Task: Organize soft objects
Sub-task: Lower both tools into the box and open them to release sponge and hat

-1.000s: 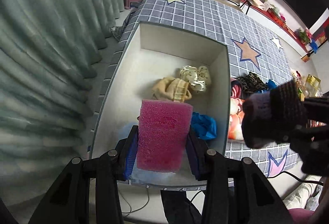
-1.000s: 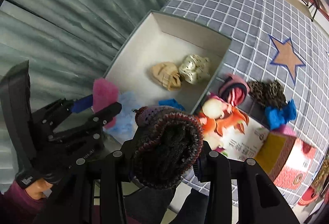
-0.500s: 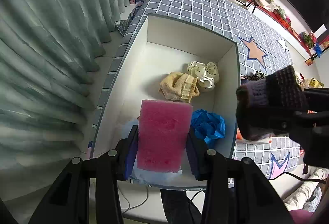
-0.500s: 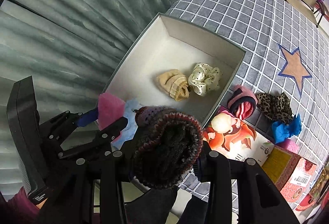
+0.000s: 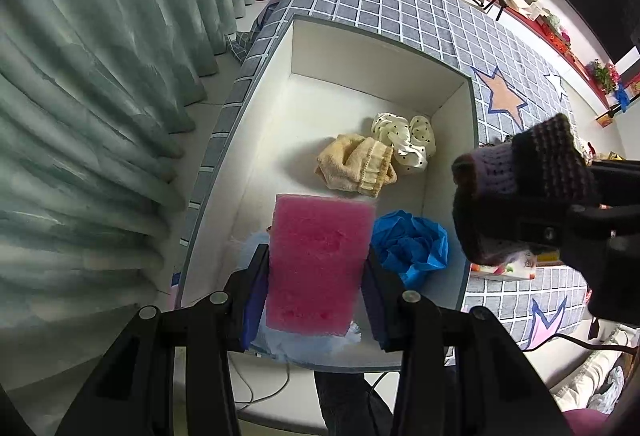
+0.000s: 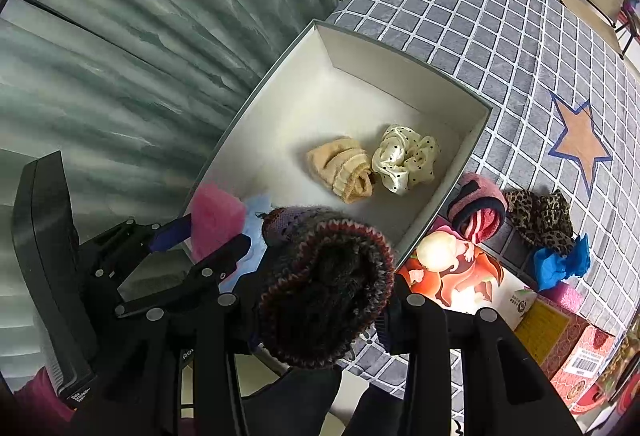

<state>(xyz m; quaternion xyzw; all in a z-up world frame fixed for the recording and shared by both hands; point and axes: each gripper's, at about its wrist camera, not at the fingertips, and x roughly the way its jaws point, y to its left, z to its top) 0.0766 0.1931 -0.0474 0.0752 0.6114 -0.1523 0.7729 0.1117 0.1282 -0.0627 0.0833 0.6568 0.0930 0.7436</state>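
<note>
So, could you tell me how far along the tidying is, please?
Done: a yellow cloth, a dotted cream scrunchie and a blue crumpled cloth lie in the white box. In hand: left gripper holds a pink sponge, right gripper a dark knitted hat. Left: striped pink hat, leopard scrunchie.

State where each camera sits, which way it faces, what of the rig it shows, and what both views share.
Left wrist: sits on the left gripper, looking down into the white box; its fingers clamp a pink sponge, and the right gripper enters at right.
Right wrist: sits on the right gripper, facing the box and checked tablecloth; its fingers clamp a dark knit hat.
Shared: box, sponge, hat, yellow cloth, dotted scrunchie.
</note>
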